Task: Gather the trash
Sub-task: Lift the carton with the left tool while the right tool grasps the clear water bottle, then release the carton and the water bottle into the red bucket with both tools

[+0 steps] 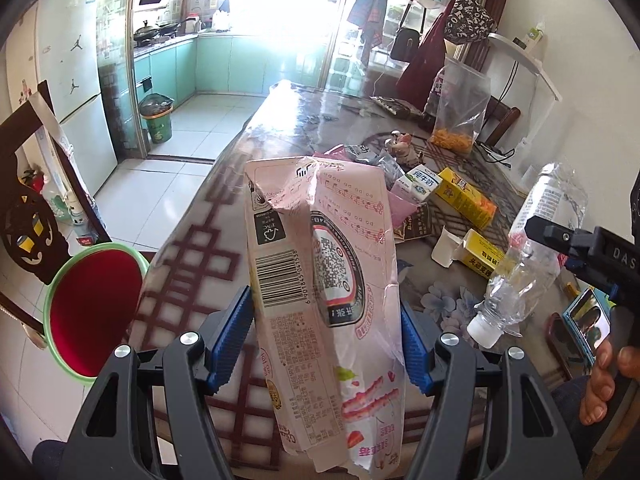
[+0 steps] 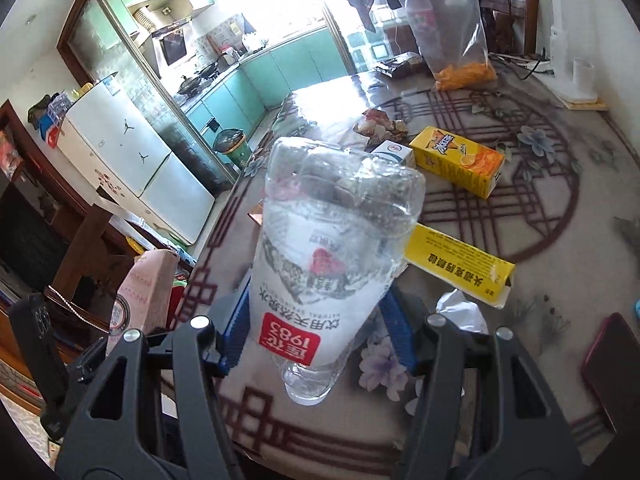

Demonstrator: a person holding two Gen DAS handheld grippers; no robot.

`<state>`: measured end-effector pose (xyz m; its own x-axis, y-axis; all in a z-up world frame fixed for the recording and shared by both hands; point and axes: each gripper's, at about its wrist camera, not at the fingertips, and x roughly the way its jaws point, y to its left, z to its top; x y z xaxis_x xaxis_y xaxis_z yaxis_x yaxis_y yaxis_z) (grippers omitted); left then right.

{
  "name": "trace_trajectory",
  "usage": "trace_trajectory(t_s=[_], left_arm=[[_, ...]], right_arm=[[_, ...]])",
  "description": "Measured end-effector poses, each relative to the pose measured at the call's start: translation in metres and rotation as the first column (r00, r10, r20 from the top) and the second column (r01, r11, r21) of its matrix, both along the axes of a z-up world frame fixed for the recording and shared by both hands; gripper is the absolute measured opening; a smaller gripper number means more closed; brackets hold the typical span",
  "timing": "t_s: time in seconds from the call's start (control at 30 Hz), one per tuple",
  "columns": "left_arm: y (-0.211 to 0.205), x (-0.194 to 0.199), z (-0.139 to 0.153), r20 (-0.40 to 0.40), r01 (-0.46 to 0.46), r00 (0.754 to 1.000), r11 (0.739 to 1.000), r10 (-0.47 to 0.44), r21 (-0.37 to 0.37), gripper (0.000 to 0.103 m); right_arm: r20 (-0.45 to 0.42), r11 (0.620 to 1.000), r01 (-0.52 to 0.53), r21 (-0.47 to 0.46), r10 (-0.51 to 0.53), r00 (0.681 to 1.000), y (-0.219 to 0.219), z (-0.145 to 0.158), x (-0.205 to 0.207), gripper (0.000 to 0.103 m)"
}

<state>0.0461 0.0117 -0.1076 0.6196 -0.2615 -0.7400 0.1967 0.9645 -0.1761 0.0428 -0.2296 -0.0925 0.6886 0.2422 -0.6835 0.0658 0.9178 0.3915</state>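
My left gripper (image 1: 326, 336) is shut on a crumpled pink snack box (image 1: 320, 272), held up over the table's left edge. My right gripper (image 2: 316, 332) is shut on an empty clear plastic water bottle (image 2: 332, 248) with a white and red label, cap end toward me; it also shows in the left wrist view (image 1: 528, 256). The pink box shows at the left of the right wrist view (image 2: 140, 296). A red bin with a green rim (image 1: 88, 304) stands on the floor left of the table.
On the patterned table (image 2: 560, 216) lie a yellow juice carton (image 2: 456, 160), a yellow medicine box (image 2: 456, 264), a small milk carton (image 1: 420, 186), wrappers (image 2: 380, 124), a plastic bag of orange snacks (image 2: 452, 28) and a red phone (image 2: 612, 372). A chair (image 1: 28, 184) stands left.
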Motion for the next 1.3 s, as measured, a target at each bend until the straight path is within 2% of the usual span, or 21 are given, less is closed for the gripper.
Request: trace_trajectory(t_s=[0.13, 0.53, 0.9, 1.17, 1.3], left_arm=[[0.016, -0.001, 0.004, 0.009, -0.023, 1.0, 1.0, 0.023, -0.001, 0.064], [0.077, 0.003, 0.006, 0.019, -0.141, 0.99, 0.99, 0.14, 0.018, 0.064], [0.138, 0.014, 0.006, 0.029, -0.256, 0.967, 0.966, 0.255, 0.043, 0.064], [0.191, 0.024, -0.002, -0.011, -0.343, 0.939, 0.939, 0.343, 0.014, 0.064], [0.213, 0.031, -0.011, -0.025, -0.383, 0.923, 0.924, 0.383, -0.004, 0.064]], right_arm=[[0.013, 0.999, -0.013, -0.046, 0.013, 1.0, 0.014, 0.007, -0.003, 0.058], [0.038, 0.995, -0.061, -0.073, 0.064, 0.997, 0.047, 0.022, 0.001, 0.058], [0.036, 0.992, -0.103, -0.077, 0.106, 0.994, 0.071, 0.026, 0.009, 0.058], [0.035, 0.987, -0.155, -0.051, 0.156, 0.987, 0.096, 0.026, 0.023, 0.058], [0.039, 0.979, -0.205, -0.019, 0.206, 0.978, 0.125, 0.027, 0.038, 0.058]])
